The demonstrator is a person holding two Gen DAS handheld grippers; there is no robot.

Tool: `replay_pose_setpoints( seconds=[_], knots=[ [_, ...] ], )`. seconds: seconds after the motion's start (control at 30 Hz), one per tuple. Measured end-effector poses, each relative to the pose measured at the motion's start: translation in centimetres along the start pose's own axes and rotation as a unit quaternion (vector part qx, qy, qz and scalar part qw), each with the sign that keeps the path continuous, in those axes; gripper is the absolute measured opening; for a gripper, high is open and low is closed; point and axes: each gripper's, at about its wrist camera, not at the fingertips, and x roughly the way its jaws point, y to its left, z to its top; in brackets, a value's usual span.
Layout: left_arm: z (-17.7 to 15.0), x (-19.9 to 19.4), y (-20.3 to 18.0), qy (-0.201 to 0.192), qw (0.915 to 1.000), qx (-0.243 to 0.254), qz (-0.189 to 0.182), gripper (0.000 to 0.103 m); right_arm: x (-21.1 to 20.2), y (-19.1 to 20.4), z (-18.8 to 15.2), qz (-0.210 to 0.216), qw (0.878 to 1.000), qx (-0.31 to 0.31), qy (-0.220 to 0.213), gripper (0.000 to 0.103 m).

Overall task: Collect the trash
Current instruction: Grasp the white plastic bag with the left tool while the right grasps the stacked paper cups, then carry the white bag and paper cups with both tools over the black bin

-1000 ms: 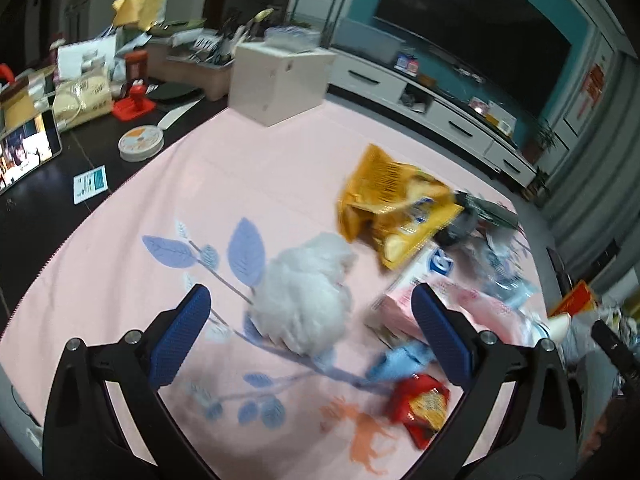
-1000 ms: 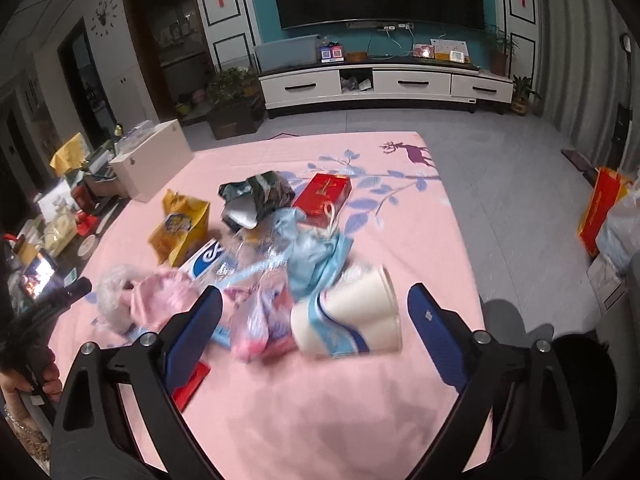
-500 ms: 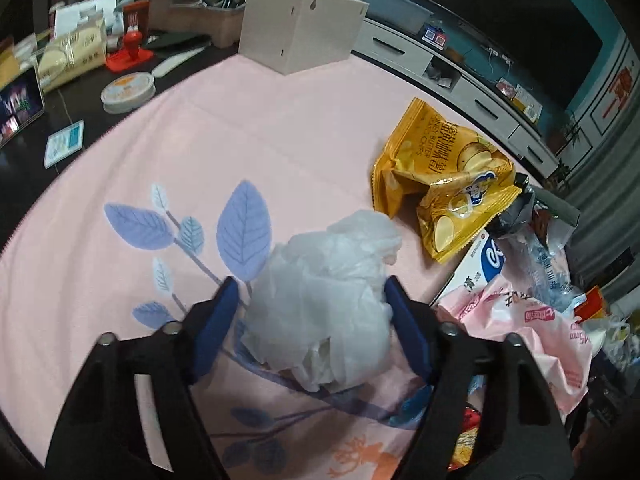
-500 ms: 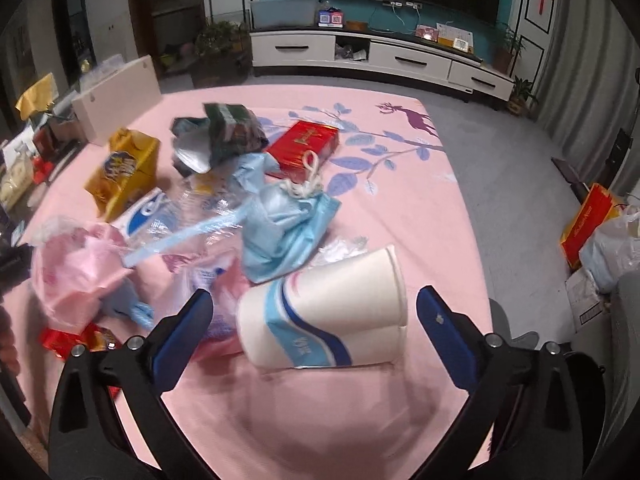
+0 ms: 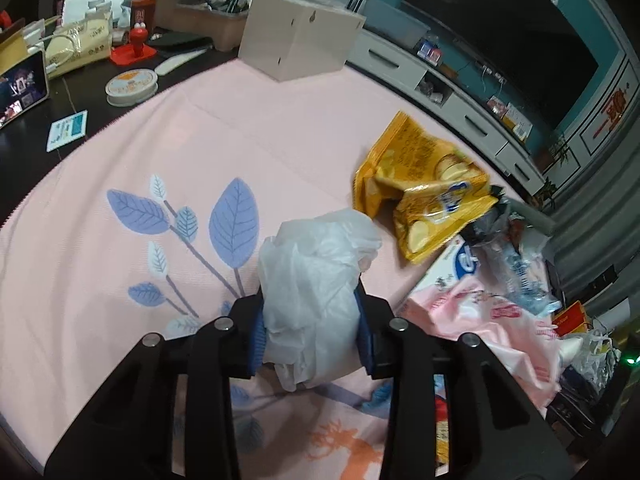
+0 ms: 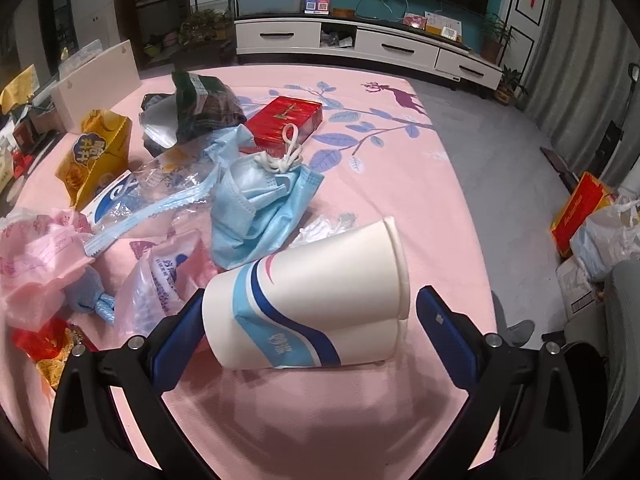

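A crumpled white plastic bag (image 5: 316,264) lies on the pink leaf-print cloth (image 5: 160,152). My left gripper (image 5: 311,332) is closing on it, and both blue pads press into its sides. Two nested paper cups (image 6: 320,280), white with blue and red waves, lie on their side near the cloth's front edge. My right gripper (image 6: 312,320) is open and straddles them, with one pad close to the base and the other just past the rim.
More litter is piled beside these: a yellow chip bag (image 5: 420,184), a pink plastic bag (image 5: 480,320), blue face masks (image 6: 260,200), a red box (image 6: 284,118) and a dark foil wrapper (image 6: 200,104). A white box (image 5: 296,40) stands at the far edge. Clutter covers the dark table (image 5: 80,92) on the left.
The left jaws went from wide apart to pressing on the white bag as the gripper sank. The right gripper came down until its open fingers flank the paper cups.
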Motion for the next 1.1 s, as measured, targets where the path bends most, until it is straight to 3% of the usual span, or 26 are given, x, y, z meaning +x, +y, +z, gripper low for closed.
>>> replay_pose_setpoints(
  seconds=[0.07, 0.37, 0.6, 0.87, 1.1],
  knots=[
    [-0.2, -1.2, -0.2, -0.013, 0.9998, -0.005, -0.012, 0.037, 0.0, 0.0, -0.1, -0.002, 1.000, -0.001, 0.001, 0.088],
    [-1.5, -5.5, -2.8, -0.050, 0.9966, 0.014, -0.064, 0.037, -0.8, -0.1, -0.5, 0.017, 1.000, 0.013, -0.006, 0.087],
    [-2.2, -7.9, -5.1, -0.069, 0.9912, 0.040, -0.106, 0.038, -4.5, -1.9, -0.7, 0.029, 0.997, 0.059, -0.046, 0.087],
    [-3.7, -9.5, -8.3, -0.068, 0.9831, 0.077, -0.152, 0.038, -11.3, -5.3, -2.5, 0.052, 0.983, 0.129, -0.118, 0.087],
    [-5.5, -10.0, -10.9, -0.054, 0.9756, 0.108, -0.183, 0.038, -13.3, -7.5, -4.1, 0.047, 0.975, 0.170, -0.135, 0.087]
  ],
)
